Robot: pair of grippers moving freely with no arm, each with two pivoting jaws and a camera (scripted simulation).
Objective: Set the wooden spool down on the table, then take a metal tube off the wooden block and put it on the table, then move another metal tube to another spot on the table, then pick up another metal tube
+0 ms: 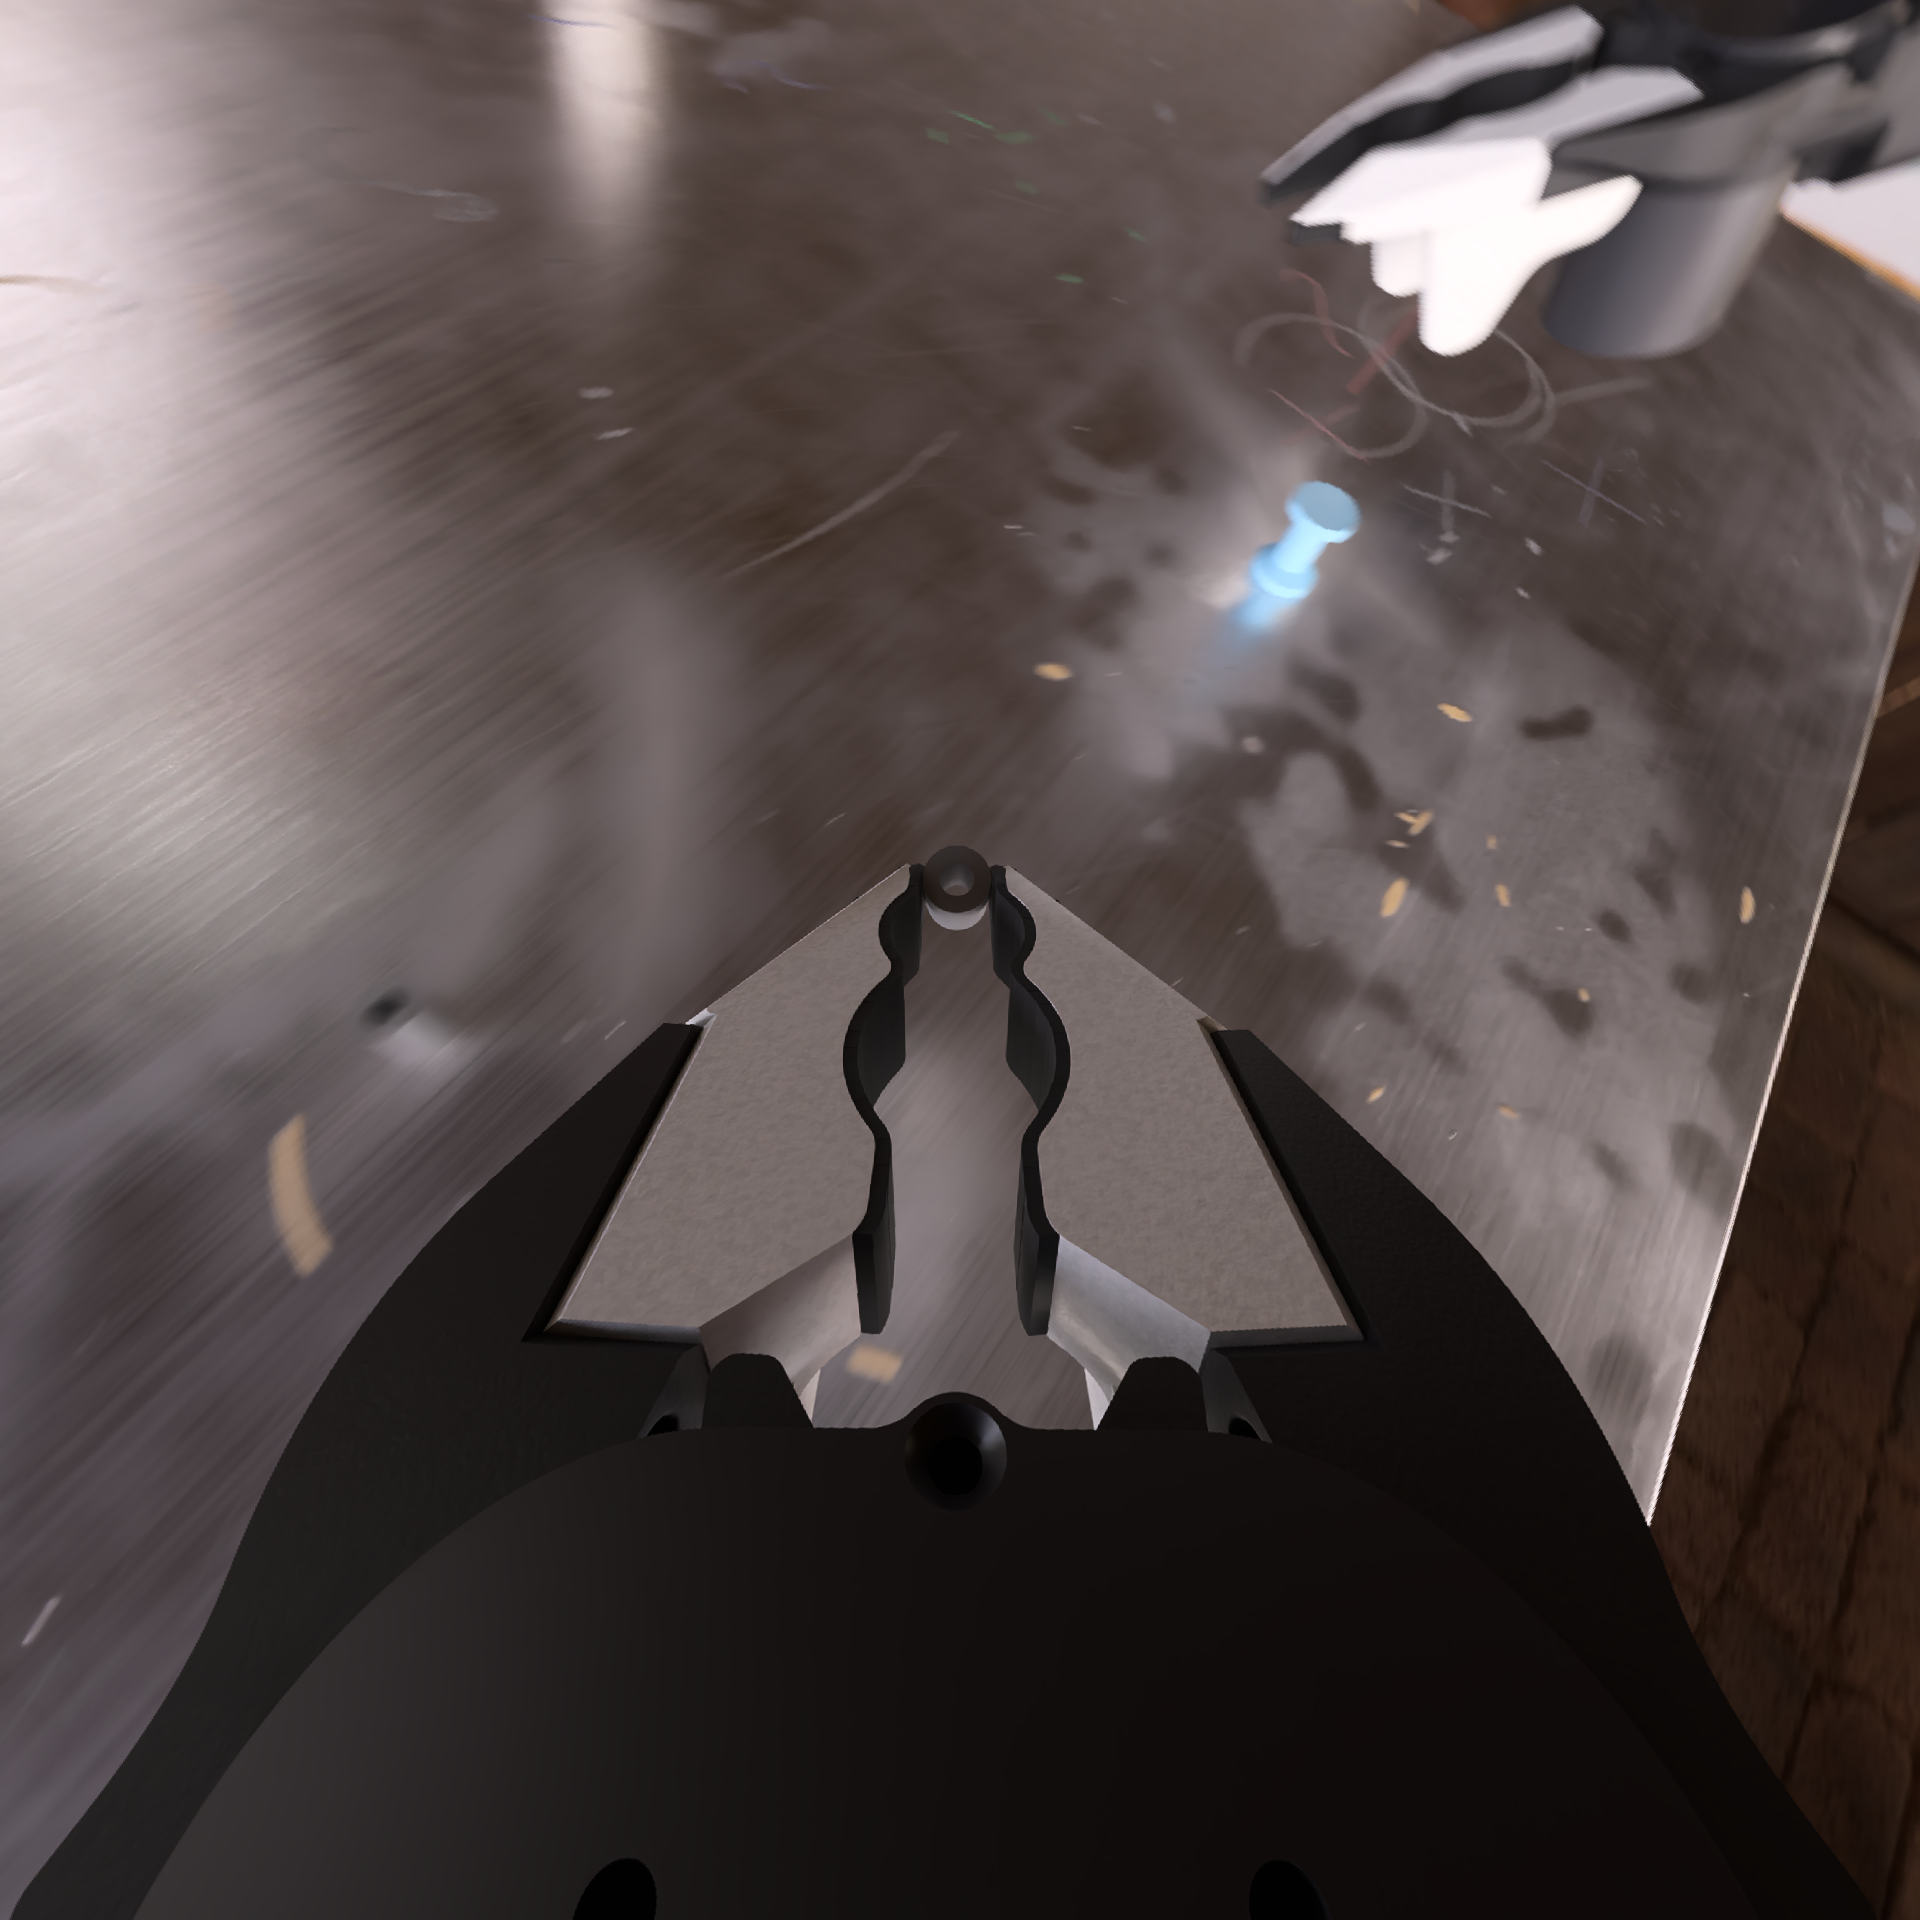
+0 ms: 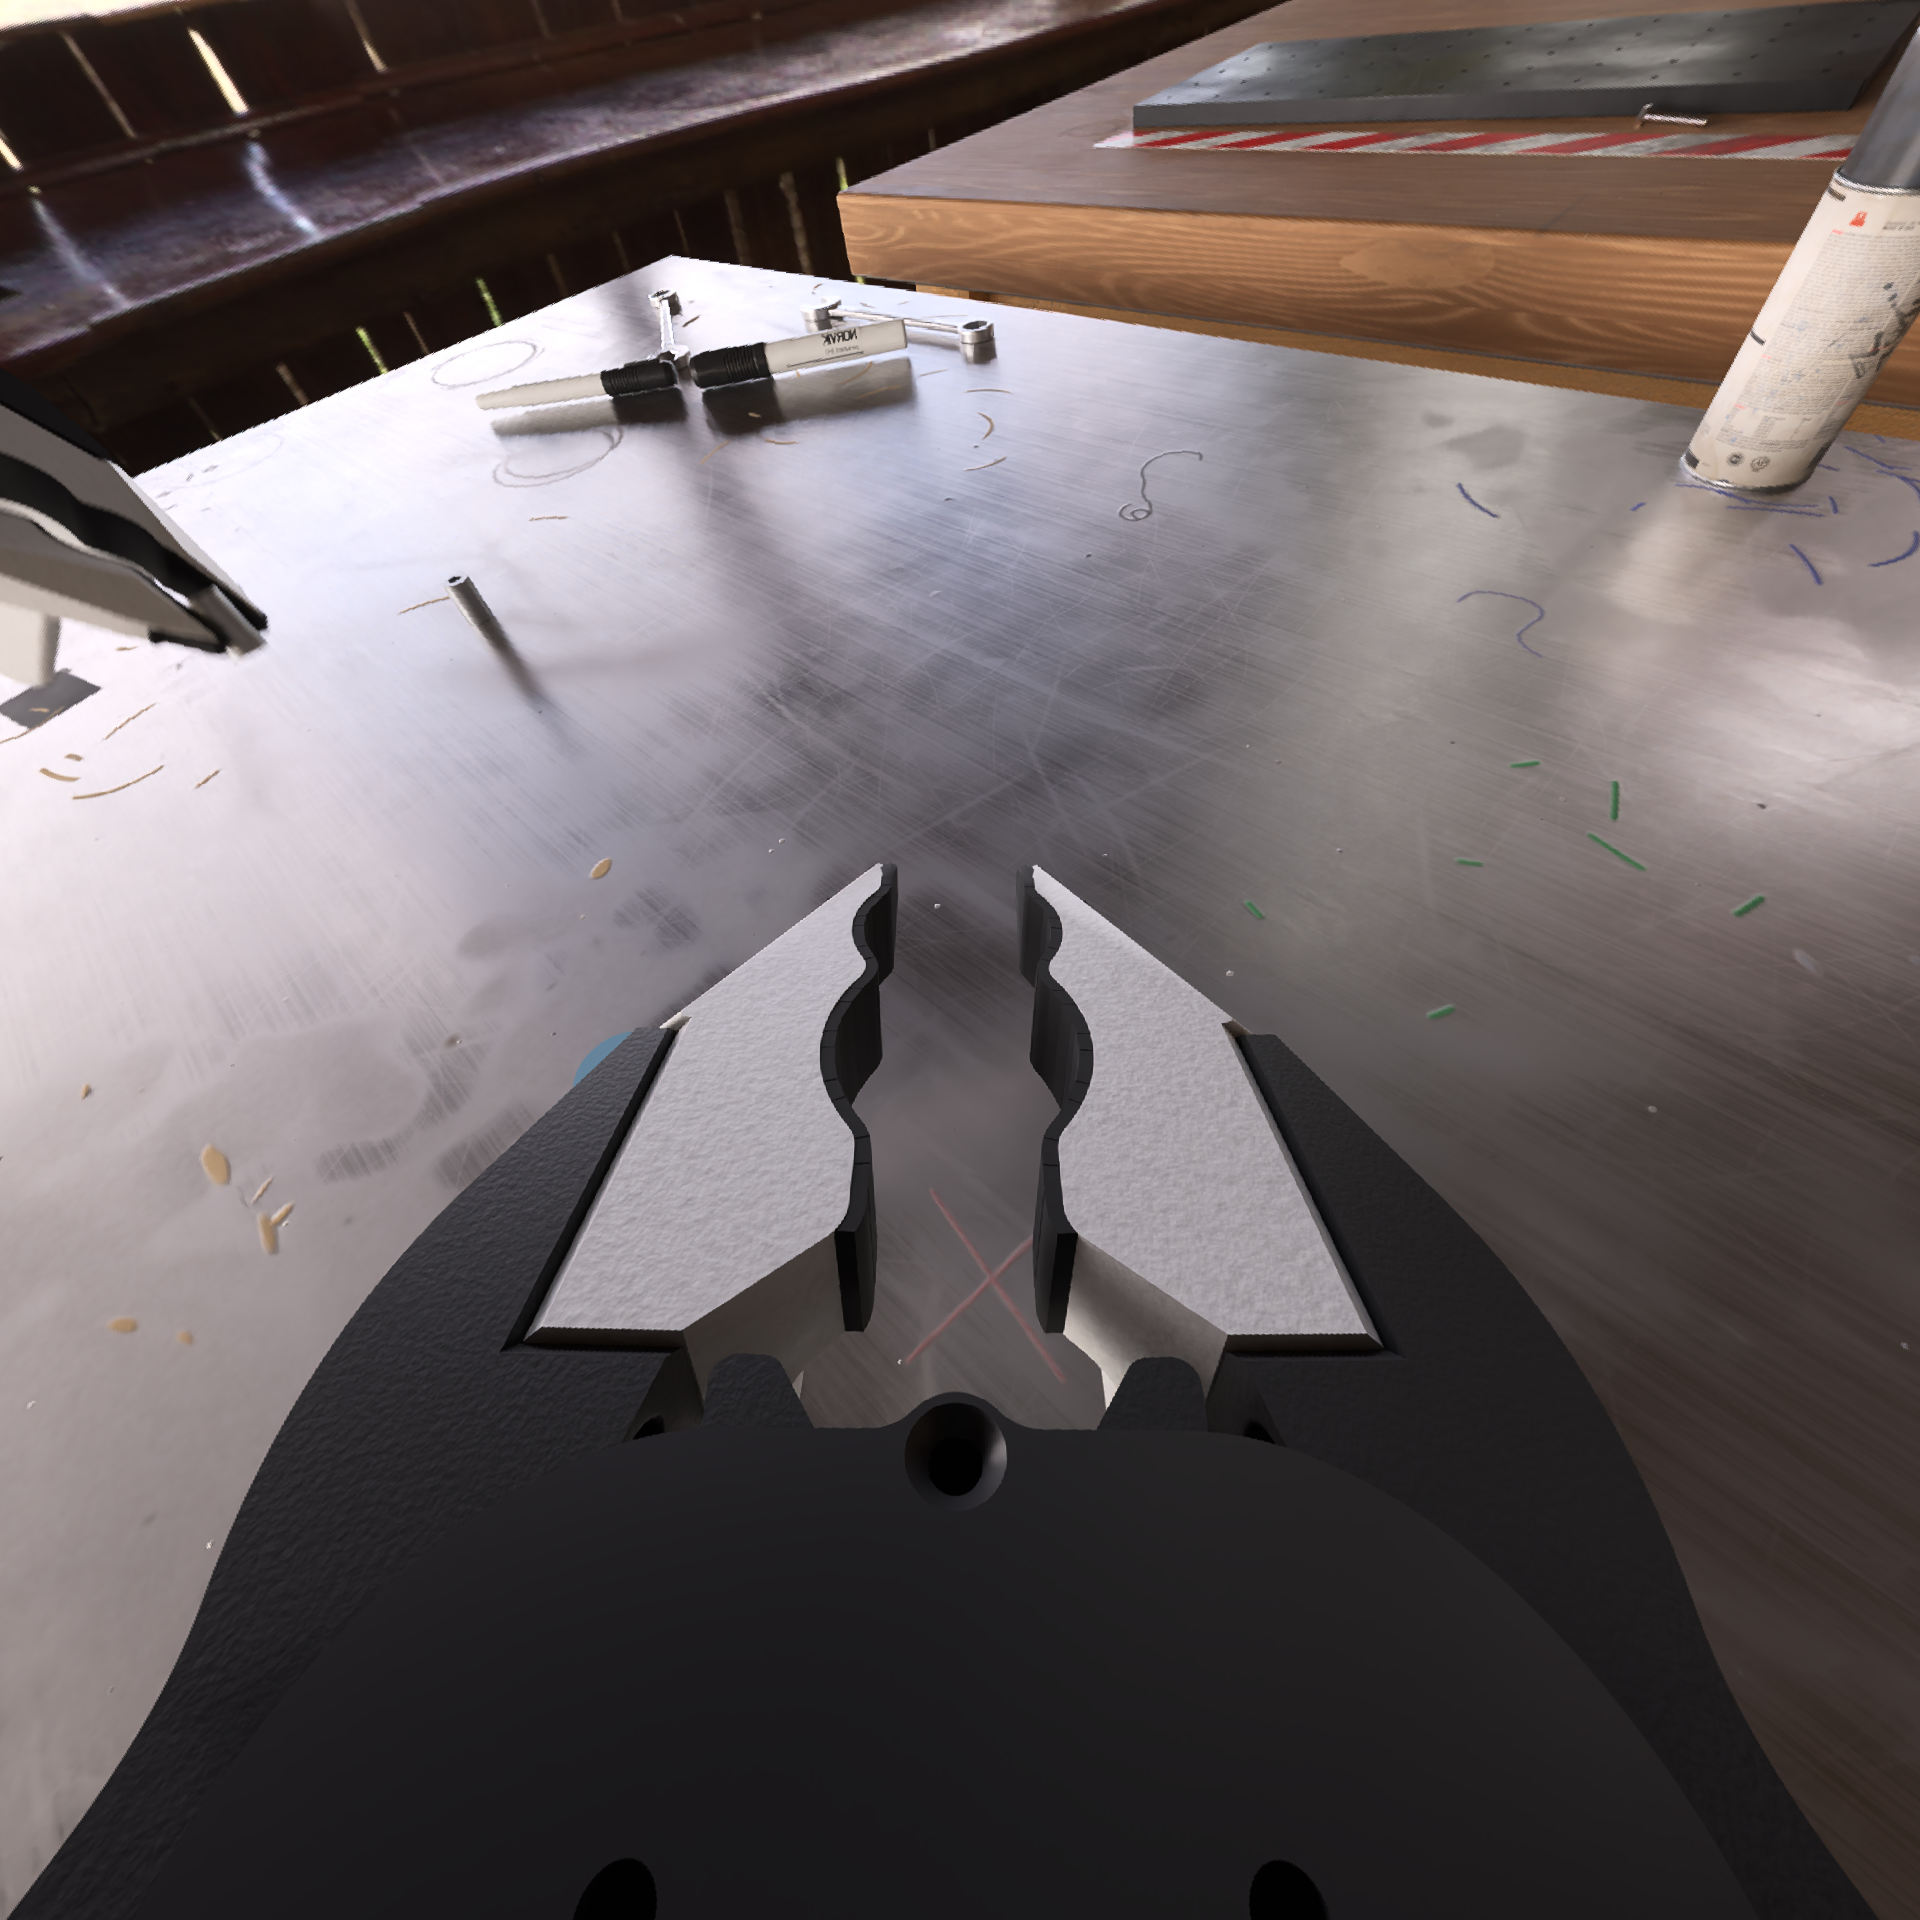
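Note:
My left gripper (image 1: 956, 891) is shut on a small metal tube (image 1: 956, 878), pinched at the very fingertips with its open end facing the camera, above the steel table (image 1: 468, 499). A second tube (image 1: 407, 1027) lies blurred on the table to the left. My right gripper (image 2: 956, 883) is open and empty, low over the table (image 2: 1143, 675); it also shows in the left wrist view (image 1: 1382, 239) at the top right. Another metal tube (image 2: 470, 603) rests on the table at the far left, near the left gripper (image 2: 135, 582). No wooden spool or wooden block is in view.
A light blue push pin (image 1: 1299, 551) lies ahead of the left gripper. Two white markers (image 2: 686, 369) and wrenches (image 2: 914, 327) lie at the far edge. A spray can (image 2: 1808, 343) stands at the right. A wooden bench (image 2: 1299, 239) carries a grey plate. The table edge (image 1: 1766, 987) runs along the right.

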